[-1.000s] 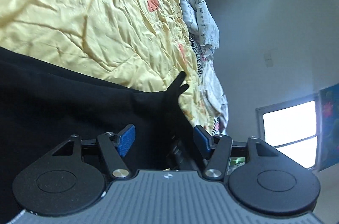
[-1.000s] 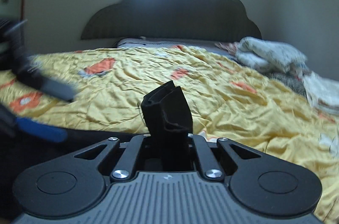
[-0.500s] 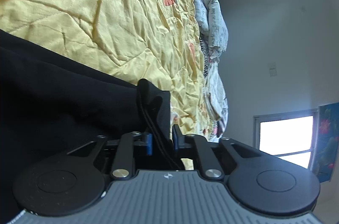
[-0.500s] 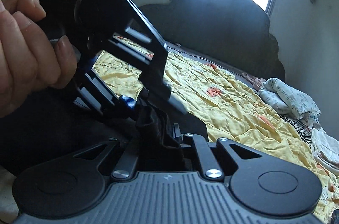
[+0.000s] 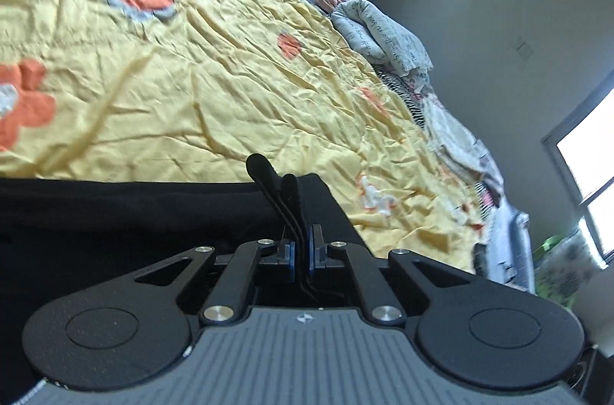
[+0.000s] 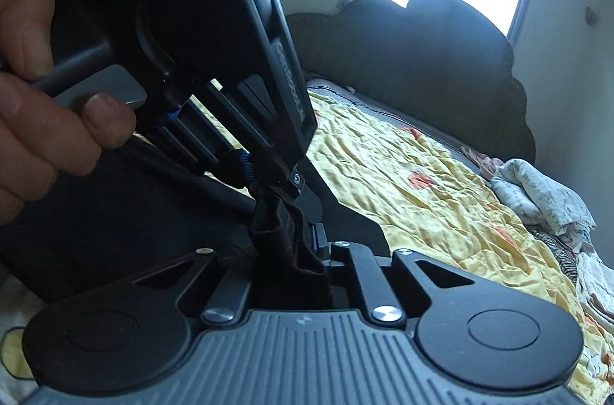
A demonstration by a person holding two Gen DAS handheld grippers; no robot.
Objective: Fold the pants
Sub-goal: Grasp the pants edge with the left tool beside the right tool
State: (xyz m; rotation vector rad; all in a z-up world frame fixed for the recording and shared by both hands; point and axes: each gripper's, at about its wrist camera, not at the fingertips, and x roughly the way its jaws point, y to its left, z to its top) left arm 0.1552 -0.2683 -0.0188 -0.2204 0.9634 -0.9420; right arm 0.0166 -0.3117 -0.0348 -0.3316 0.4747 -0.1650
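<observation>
Across the bed, a crinkled yellow quilt [image 5: 238,90] with orange flower patches lies under the black pants [image 5: 115,224], whose matte, soft cloth spreads over the near edge. Both tools grip the same bunched corner of the pants. The left gripper [image 5: 301,257] has its blue-padded jaws pressed together on a thin folded edge that stands up in smooth ridges. The right gripper [image 6: 307,251] has its jaws clamped on a thicker, rumpled wad of the cloth, touching the left tool's tip. A bare hand [image 6: 34,106] holds the left tool's handle. A scalloped dark headboard [image 6: 433,60] rises behind, and crumpled printed laundry [image 6: 545,194] is heaped along the bed's far side.
</observation>
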